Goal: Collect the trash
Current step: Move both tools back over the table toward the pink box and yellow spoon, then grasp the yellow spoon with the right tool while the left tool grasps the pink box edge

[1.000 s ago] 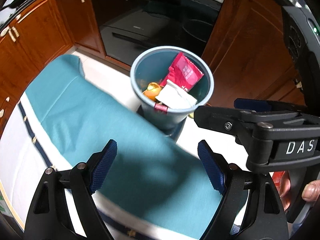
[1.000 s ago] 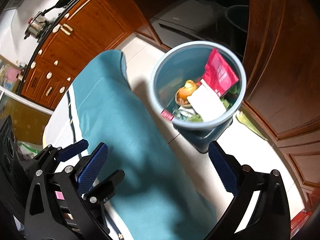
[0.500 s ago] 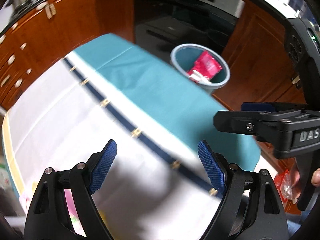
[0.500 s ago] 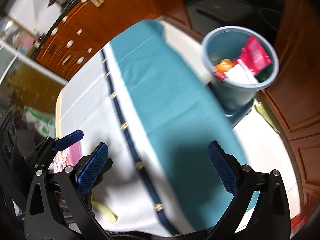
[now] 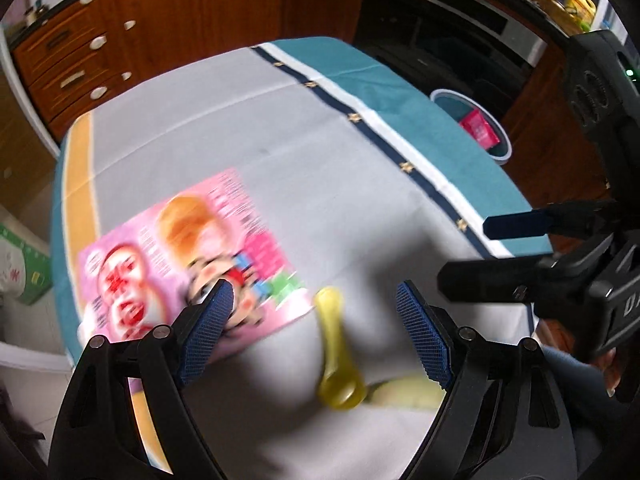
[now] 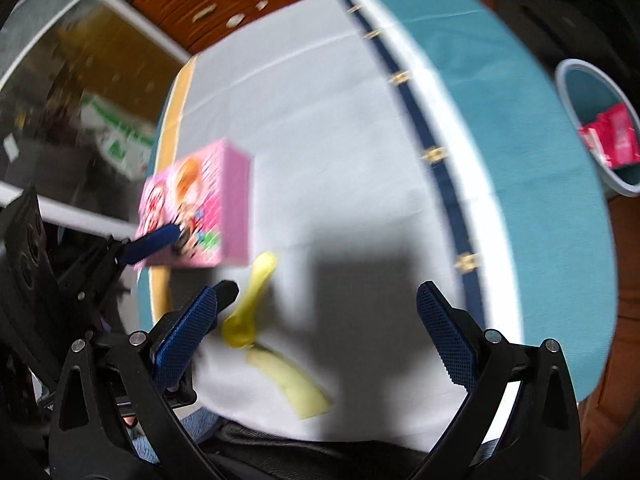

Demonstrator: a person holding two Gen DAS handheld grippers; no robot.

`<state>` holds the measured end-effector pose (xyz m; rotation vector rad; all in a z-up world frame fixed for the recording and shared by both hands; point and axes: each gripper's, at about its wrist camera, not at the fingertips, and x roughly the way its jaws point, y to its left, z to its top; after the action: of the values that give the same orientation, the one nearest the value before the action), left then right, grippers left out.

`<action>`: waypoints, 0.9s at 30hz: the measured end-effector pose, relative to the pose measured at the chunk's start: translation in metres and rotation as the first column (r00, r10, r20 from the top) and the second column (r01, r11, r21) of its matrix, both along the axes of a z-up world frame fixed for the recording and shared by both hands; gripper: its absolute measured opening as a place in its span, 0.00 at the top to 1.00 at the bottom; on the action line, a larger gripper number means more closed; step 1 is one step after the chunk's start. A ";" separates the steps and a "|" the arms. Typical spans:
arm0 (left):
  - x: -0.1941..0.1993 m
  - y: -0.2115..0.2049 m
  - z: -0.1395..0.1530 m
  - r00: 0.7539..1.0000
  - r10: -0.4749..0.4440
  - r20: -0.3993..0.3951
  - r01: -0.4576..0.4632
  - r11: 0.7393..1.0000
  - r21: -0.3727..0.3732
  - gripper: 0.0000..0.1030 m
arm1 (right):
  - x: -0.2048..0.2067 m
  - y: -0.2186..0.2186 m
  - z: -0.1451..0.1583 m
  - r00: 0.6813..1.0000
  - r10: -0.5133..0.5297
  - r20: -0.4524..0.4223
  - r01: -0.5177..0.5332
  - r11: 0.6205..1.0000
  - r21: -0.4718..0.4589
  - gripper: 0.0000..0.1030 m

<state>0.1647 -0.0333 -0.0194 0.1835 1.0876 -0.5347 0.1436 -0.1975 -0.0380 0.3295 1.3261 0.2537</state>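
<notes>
Both the left gripper (image 5: 310, 336) and right gripper (image 6: 320, 326) hang wide open and empty over the white-and-teal tablecloth (image 5: 280, 128). Remaining trash, a pink printed carton (image 5: 180, 252), yellow plastic spoon (image 5: 338, 360) and pale yellow wrapper (image 6: 290, 382), lies close together, so a hasty grab may knock one aside. A second ago both faced the grey-blue bin (image 6: 592, 128), now well apart.

The pink box (image 5: 188, 264) print is smeared by motion blur and can't be read. The bin (image 6: 600, 128) is partly hidden behind the counter (image 6: 520, 120) edge.
</notes>
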 end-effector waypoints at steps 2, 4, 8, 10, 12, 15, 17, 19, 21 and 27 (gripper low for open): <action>-0.005 0.015 0.001 1.000 0.012 0.011 -0.012 1.000 0.011 0.18 | -0.001 0.012 -0.004 1.000 0.028 -0.010 -0.028 1.000 0.001 0.07; -0.011 0.028 0.002 1.000 0.017 0.019 -0.017 1.000 0.003 0.18 | -0.002 0.028 -0.008 0.998 0.056 -0.025 -0.056 0.998 0.002 0.07; -0.025 0.055 0.000 0.999 0.031 0.029 -0.031 0.999 0.008 0.18 | -0.006 0.044 -0.014 0.995 0.087 -0.050 -0.085 0.996 0.026 0.07; -0.032 0.068 -0.005 0.999 0.036 0.025 -0.036 0.999 0.016 0.18 | -0.012 0.053 -0.019 0.993 0.100 -0.056 -0.097 0.994 0.048 0.07; -0.036 0.081 -0.011 0.999 0.041 0.023 -0.042 0.999 0.030 0.18 | -0.016 0.062 -0.024 0.992 0.119 -0.053 -0.115 0.992 0.060 0.07; -0.043 0.099 -0.017 0.998 0.063 0.025 -0.064 0.997 0.047 0.18 | -0.023 0.075 -0.029 0.988 0.149 -0.030 -0.148 0.988 0.035 0.11; -0.044 0.110 -0.019 0.996 0.085 0.023 -0.085 0.996 0.041 0.18 | -0.026 0.087 -0.036 0.984 0.172 -0.033 -0.172 0.985 0.011 0.40; -0.042 0.119 -0.018 0.994 0.108 0.026 -0.108 0.994 0.032 0.18 | -0.028 0.095 -0.042 0.980 0.190 -0.053 -0.190 0.982 -0.007 0.47; -0.039 0.130 -0.017 0.991 0.132 0.035 -0.132 0.991 0.021 0.18 | -0.027 0.096 -0.049 0.978 0.200 -0.061 -0.202 0.979 -0.029 0.48; -0.019 0.151 -0.012 0.984 0.173 0.050 -0.173 0.985 0.010 0.18 | -0.038 0.114 -0.050 0.961 0.276 0.007 -0.270 0.946 -0.181 0.70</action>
<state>0.1452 0.1182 -0.0317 0.1125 1.0484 -0.3648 0.1060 -0.0835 -0.0882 -0.0125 1.3509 0.3681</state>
